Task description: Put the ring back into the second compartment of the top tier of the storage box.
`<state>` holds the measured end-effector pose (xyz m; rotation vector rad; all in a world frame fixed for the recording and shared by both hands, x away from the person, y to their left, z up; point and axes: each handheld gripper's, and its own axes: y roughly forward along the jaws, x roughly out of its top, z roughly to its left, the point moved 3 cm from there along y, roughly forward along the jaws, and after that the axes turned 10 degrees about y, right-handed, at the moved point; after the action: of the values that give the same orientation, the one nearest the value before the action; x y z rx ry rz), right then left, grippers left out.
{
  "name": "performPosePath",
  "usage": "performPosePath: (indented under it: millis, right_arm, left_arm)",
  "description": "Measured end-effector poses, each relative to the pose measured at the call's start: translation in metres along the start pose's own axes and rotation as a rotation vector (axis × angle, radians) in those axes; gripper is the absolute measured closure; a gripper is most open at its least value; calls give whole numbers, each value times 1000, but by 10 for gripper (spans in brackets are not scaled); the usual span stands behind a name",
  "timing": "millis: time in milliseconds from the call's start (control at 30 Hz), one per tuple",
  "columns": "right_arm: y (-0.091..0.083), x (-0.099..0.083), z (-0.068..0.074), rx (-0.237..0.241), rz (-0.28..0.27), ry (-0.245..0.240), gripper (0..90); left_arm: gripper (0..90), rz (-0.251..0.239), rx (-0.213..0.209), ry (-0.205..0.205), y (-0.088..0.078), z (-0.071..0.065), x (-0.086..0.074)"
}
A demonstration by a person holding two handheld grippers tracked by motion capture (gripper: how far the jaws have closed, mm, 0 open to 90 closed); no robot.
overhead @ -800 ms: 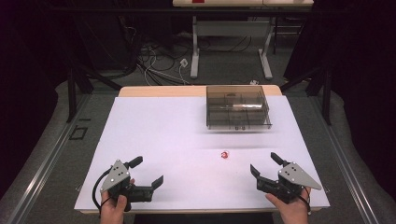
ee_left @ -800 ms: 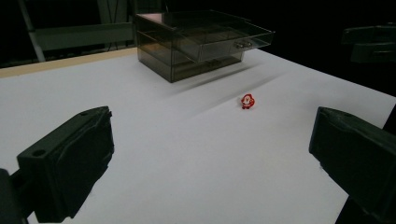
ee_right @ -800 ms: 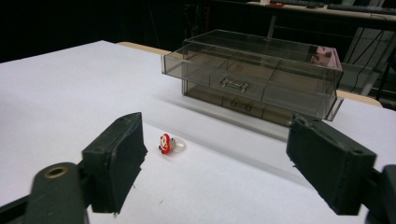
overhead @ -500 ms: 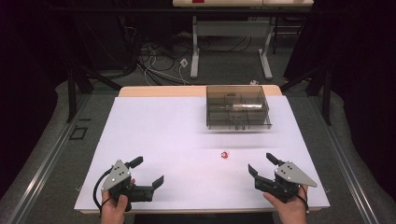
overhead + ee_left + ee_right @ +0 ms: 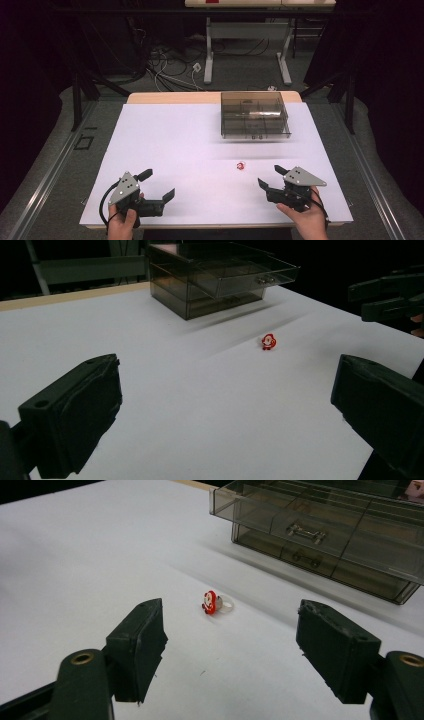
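On the white surface [image 5: 165, 145], a small red ring with a figure on top [image 5: 240, 165] lies by itself, in front of the smoky clear drawer box [image 5: 254, 114] and well apart from it. The right tool [image 5: 270, 177] hovers near the ring, toward the person's side and a little to the right, its jaws spread wide with nothing between them; in the right gripper view the ring [image 5: 215, 603] sits ahead of the jaws, in line with the gap between them. The left tool [image 5: 159, 183] rests low at the near left, well apart from the ring, its jaws also wide and empty.

The ring seems to be the thing to pick up, and the right tool is the likelier one to do it. The risk lies in how small and light the piece looks against the broad jaw pads. If the tool comes down slightly off line, one pad could nudge the ring and send it skidding across the smooth surface. Closing too high could pinch only the figure, so the ring tips or pops free. The box's drawers [image 5: 300, 530] look shut, so carrying the ring there first would leave nowhere to put it.
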<state>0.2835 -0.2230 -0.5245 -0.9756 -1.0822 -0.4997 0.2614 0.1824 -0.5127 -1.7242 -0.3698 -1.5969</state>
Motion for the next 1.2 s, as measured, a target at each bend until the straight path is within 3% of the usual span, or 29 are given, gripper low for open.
performPosePath:
  millis: [67,500,800,1033,1167,1200]
  right_arm:
    - [2,4,1,-9,19,-30,269]
    - [15,17,7,23,92,-66,269]
    - [22,30,10,38,147,-36,281]
    - [26,42,8,40,171,-68,289]
    - [28,47,8,36,188,-65,290]
    - [30,48,9,53,185,-56,302]
  left_arm:
    - [0,0,0,6,0,-1,0]
    - [0,7,1,4,-1,-2,-1]
    - [0,12,-3,1,-1,-2,-2]
    - [0,17,-20,-7,1,-4,-3]
    - [0,16,-19,-9,2,-5,-3]
    - [0,18,-19,1,2,-4,-3]
